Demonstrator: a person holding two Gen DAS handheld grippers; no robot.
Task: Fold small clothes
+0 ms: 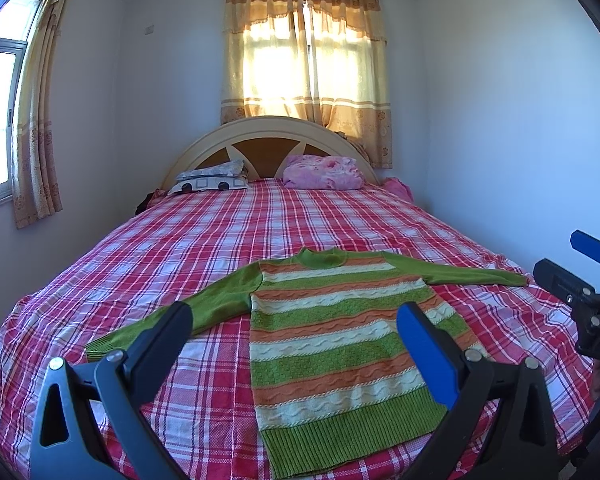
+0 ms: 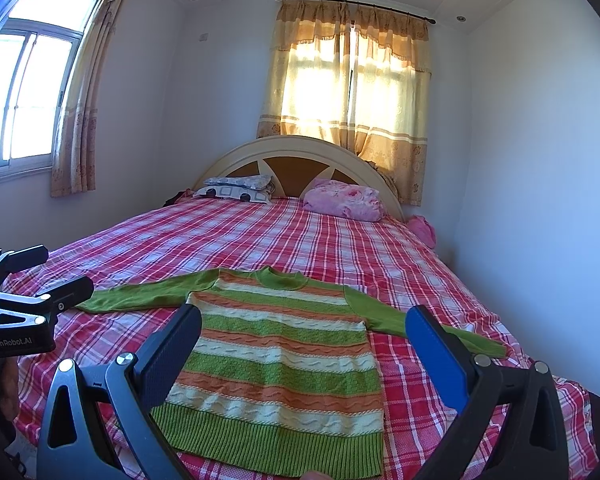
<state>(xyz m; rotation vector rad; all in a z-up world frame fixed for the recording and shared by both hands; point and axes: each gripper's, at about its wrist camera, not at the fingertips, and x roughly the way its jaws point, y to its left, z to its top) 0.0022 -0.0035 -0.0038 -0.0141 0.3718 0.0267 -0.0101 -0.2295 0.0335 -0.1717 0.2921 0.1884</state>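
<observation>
Green-and-orange striped knit, the sweater (image 1: 332,336) lies flat on the plaid bed sheet (image 1: 204,236) ahead of and below both my grippers, sleeves spread to each side. My left gripper (image 1: 296,334) hangs released, jaws wide, grasping nothing. My right gripper (image 2: 304,336) hangs likewise, wide apart above the sweater's body.

Your left tool (image 1: 294,328) is showing dark grey arms, shiny round screws, one black finger and one blue. Your right tool (image 2: 304,332) is looking the same. White letters "GenRobot.AI" are showing on the left tool.
</observation>
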